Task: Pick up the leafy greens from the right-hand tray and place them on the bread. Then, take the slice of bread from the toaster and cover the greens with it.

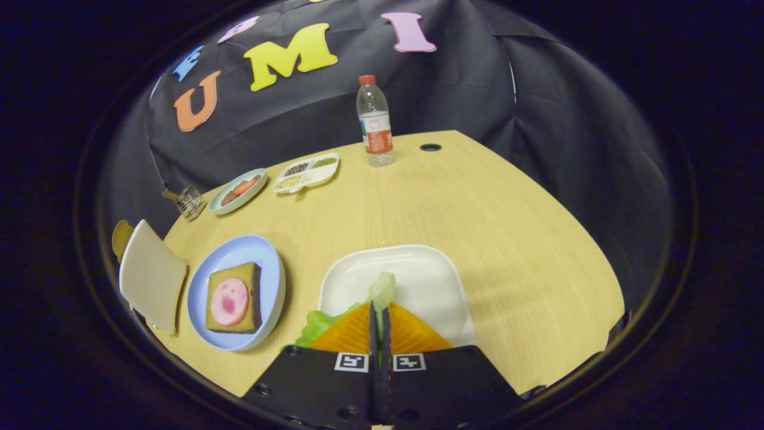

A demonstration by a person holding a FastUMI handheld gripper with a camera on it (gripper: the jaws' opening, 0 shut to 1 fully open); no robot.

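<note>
Gripper (pixel 379 310) fingers pinched on leafy greens (pixel 382 289), over the white tray (pixel 418 263). Bread (pixel 234 297) w/ ham sits left, on the blue plate (pixel 239 254).

gripper view looks forward and down, close over the table (pixel 477 203).

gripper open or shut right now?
Shut on the pale green leafy greens: the gripper fingers meet with leaf pinched between them, over the white square tray.

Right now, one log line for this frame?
phase: greens grasped | gripper: shut on greens | over white tray | bread on blue plate, left | toaster: slice still in
</note>
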